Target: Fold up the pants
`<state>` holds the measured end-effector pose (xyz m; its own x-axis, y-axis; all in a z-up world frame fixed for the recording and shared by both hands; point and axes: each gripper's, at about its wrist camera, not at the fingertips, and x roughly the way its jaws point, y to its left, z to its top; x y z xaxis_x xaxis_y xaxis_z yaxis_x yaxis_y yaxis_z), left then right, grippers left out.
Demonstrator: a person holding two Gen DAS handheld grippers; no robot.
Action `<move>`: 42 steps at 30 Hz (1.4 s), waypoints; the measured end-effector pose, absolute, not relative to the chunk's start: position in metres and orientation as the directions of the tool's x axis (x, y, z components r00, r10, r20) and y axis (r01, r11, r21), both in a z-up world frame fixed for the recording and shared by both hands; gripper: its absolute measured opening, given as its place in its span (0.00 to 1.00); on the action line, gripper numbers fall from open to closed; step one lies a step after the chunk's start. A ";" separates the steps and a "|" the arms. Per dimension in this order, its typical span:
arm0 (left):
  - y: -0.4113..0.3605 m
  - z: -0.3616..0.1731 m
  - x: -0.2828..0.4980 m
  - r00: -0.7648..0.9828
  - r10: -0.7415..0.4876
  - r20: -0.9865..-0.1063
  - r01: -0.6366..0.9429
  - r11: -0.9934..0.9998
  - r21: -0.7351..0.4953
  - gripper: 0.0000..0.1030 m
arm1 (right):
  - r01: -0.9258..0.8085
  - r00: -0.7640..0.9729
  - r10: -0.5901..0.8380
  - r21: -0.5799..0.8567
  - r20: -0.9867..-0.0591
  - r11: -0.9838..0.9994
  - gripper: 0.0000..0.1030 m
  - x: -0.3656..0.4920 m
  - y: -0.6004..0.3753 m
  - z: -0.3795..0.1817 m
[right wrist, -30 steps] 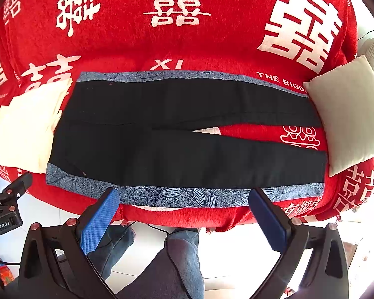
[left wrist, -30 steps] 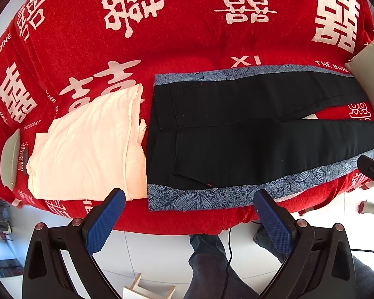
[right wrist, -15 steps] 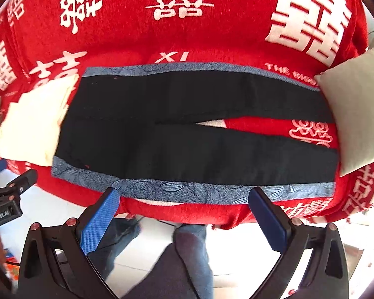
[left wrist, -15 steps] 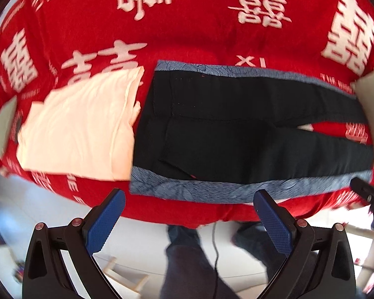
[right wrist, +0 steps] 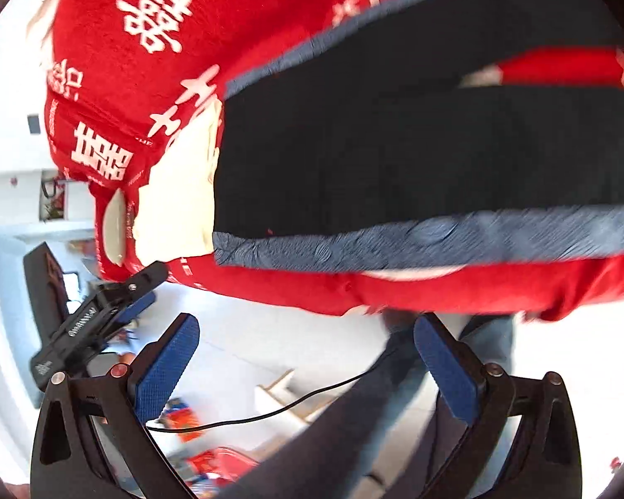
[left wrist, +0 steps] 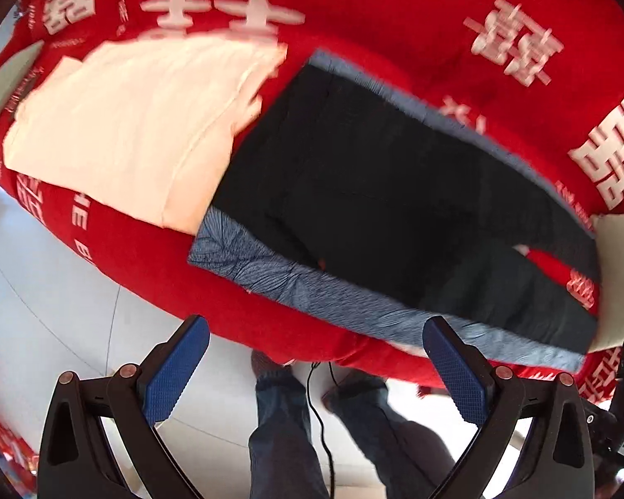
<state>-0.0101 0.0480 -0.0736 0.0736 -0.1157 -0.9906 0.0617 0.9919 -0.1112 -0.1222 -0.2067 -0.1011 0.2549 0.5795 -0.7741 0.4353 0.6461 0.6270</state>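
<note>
Okay, readable writing first: the red blanket (left wrist: 395,20) is printed all over with big white double-happiness characters. In the left wrist view I catch "HE B" at lower left on its front edge and "AY" at the top right; in the right wrist view "XI" shows at top centre. Other small lines are too blurred to read.

The pants (left wrist: 374,191) are black with blue-grey patterned side bands, lying flat on the blanket, waist toward the left of the frame and the two legs running to the right with a red gap between them. In the right wrist view the pants (right wrist: 416,154) fill the centre and right. Just beside the waist lies a folded cream garment (left wrist: 133,124), touching the waistband edge. A pale cushion (left wrist: 620,241) sits at the right edge by the leg ends.

My left gripper (left wrist: 312,374) is spread wide, blue pads empty, hanging over white floor below the blanket's front edge, view tilted. My right gripper (right wrist: 305,368) is likewise wide apart, holding nothing, also off the blanket over the floor. In that view the left gripper (right wrist: 100,312) pokes in at the lower left. Jeans-clad legs (left wrist: 287,428) and a thin black cable (left wrist: 318,411) show between the fingers.
</note>
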 end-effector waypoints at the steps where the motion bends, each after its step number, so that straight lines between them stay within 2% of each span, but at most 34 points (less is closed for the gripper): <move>1: 0.051 -0.085 -0.008 0.054 -0.135 -0.989 0.063 0.989 -0.132 1.00 | 0.460 0.255 0.591 0.634 -0.765 0.622 1.00 -0.122 -0.199 -0.114; 5: 0.065 -0.127 -0.005 0.039 -0.243 -0.969 0.076 0.968 -0.240 1.00 | 0.508 0.271 0.641 0.673 -0.718 0.538 0.99 -0.121 -0.176 -0.167; 6: 0.068 -0.137 -0.005 0.032 -0.263 -0.964 0.077 0.963 -0.260 0.97 | 0.519 0.267 0.655 0.678 -0.707 0.521 0.98 -0.119 -0.168 -0.184; 7: 0.071 -0.146 -0.007 0.025 -0.279 -0.960 0.075 0.958 -0.276 0.90 | 0.520 0.269 0.672 0.691 -0.690 0.502 0.92 -0.118 -0.162 -0.196; 8: 0.075 -0.159 -0.007 0.006 -0.301 -0.954 0.072 0.951 -0.299 0.88 | 0.518 0.274 0.684 0.703 -0.676 0.487 0.80 -0.117 -0.157 -0.206; 10: 0.082 -0.174 -0.007 -0.011 -0.346 -0.938 0.058 0.936 -0.346 0.88 | 0.523 0.289 0.707 0.725 -0.646 0.449 0.74 -0.115 -0.149 -0.227; 16: 0.093 -0.207 -0.005 -0.017 -0.412 -0.911 0.040 0.910 -0.412 0.88 | 0.498 0.396 0.703 0.781 -0.591 0.376 0.74 -0.110 -0.141 -0.264; 21: 0.096 -0.225 -0.008 -0.057 -0.467 -0.882 0.008 0.883 -0.469 0.88 | 0.475 0.498 0.695 0.833 -0.519 0.283 0.74 -0.104 -0.147 -0.271; 27: 0.093 -0.233 0.004 -0.076 -0.580 -0.811 -0.089 0.814 -0.574 0.88 | 0.369 0.617 0.693 0.915 -0.374 0.165 0.74 -0.092 -0.162 -0.240; 33: 0.097 -0.231 0.026 0.017 -0.665 -0.746 -0.221 0.725 -0.652 0.88 | 0.278 0.620 0.717 0.944 -0.319 0.180 0.74 -0.087 -0.169 -0.209; 34: 0.096 -0.232 0.030 0.031 -0.672 -0.740 -0.240 0.714 -0.658 0.86 | 0.277 0.616 0.721 0.944 -0.317 0.178 0.74 -0.087 -0.170 -0.209; 35: 0.095 -0.233 0.033 0.049 -0.675 -0.736 -0.254 0.704 -0.663 0.77 | 0.284 0.610 0.723 0.941 -0.325 0.183 0.74 -0.085 -0.166 -0.212; 36: 0.093 -0.233 0.038 0.060 -0.673 -0.737 -0.252 0.704 -0.664 0.48 | 0.290 0.606 0.722 0.938 -0.333 0.189 0.74 -0.088 -0.167 -0.215; 37: 0.092 -0.232 0.040 0.051 -0.671 -0.740 -0.246 0.710 -0.660 0.34 | 0.302 0.604 0.719 0.933 -0.345 0.194 0.74 -0.092 -0.168 -0.219; 39: 0.090 -0.230 0.045 0.048 -0.678 -0.734 -0.225 0.708 -0.669 0.28 | 0.338 0.608 0.702 0.921 -0.371 0.194 0.74 -0.099 -0.174 -0.231; 42: 0.081 -0.209 0.052 0.044 -0.675 -0.736 -0.137 0.726 -0.674 0.28 | 0.394 0.627 0.665 0.901 -0.407 0.181 0.74 -0.117 -0.186 -0.247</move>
<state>0.0519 0.0814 -0.2090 0.0438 -0.6753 -0.7362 -0.1366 0.7260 -0.6740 -0.1175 -0.1860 -0.2469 0.6265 0.6646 -0.4072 0.3941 0.1806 0.9012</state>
